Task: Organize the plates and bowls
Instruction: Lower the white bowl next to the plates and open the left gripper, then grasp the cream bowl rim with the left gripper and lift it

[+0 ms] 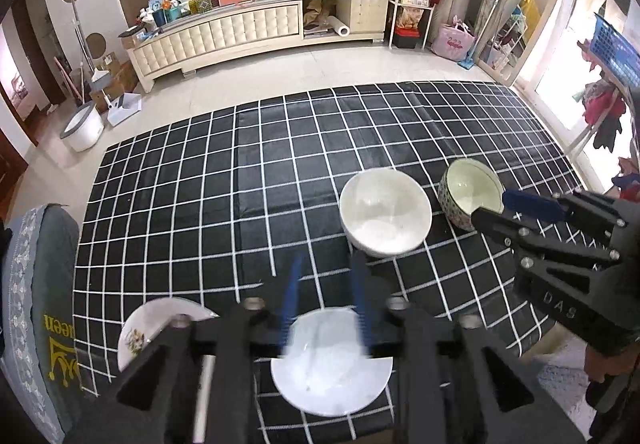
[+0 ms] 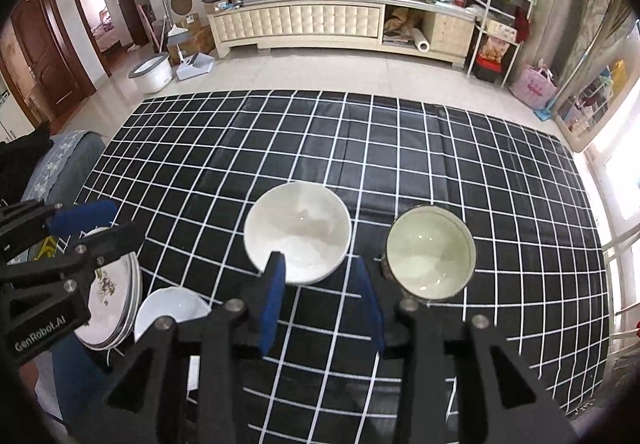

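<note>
On the cloth: white bowl [image 2: 298,232] and green bowl [image 2: 431,252] near, apart; plates [image 2: 114,296] left.
Left gripper [image 1: 326,300]: fingers spread, empty.
Right gripper [image 2: 320,304]: spread, empty.
Risk: bowls clink if one is nudged sideways.

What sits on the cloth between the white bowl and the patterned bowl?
Nothing: only bare checked tablecloth separates the white bowl from the patterned bowl, which stand apart. The right wrist view shows it best.
</note>
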A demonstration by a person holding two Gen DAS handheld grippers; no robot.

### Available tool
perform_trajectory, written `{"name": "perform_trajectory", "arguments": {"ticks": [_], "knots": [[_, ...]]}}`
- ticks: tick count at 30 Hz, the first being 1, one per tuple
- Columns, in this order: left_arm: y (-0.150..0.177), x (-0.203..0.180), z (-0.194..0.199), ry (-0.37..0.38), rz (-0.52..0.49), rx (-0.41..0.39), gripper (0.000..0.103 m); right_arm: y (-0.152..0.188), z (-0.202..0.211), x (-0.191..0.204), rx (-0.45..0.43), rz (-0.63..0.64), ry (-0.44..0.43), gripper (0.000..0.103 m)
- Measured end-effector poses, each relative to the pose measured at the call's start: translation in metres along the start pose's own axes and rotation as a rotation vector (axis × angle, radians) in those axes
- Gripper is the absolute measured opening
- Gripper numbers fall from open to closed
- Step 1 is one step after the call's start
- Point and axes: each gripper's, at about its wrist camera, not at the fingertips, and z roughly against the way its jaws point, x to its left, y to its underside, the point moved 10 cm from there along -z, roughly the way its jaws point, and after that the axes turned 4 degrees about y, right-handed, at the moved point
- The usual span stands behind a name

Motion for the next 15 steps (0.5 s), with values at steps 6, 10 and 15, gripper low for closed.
{"name": "perform_trajectory", "arguments": {"ticks": [6,10,15], "knots": [[-0.012,0.002,-0.030,-0.014,0.004,0.031,0.035,-0.004,-0.027,-0.013,0.031,-0.026,0.005,0.042],[-0.019,0.003,-0.048,-0.011,0.005,0.063,0.035,-0.007,-0.045,-0.017,0.055,-0.034,0.000,0.042],[-0.022,0.001,-0.077,0.009,0.009,0.114,0.035,-0.007,-0.067,-0.016,0.085,-0.036,-0.014,0.042]]}}
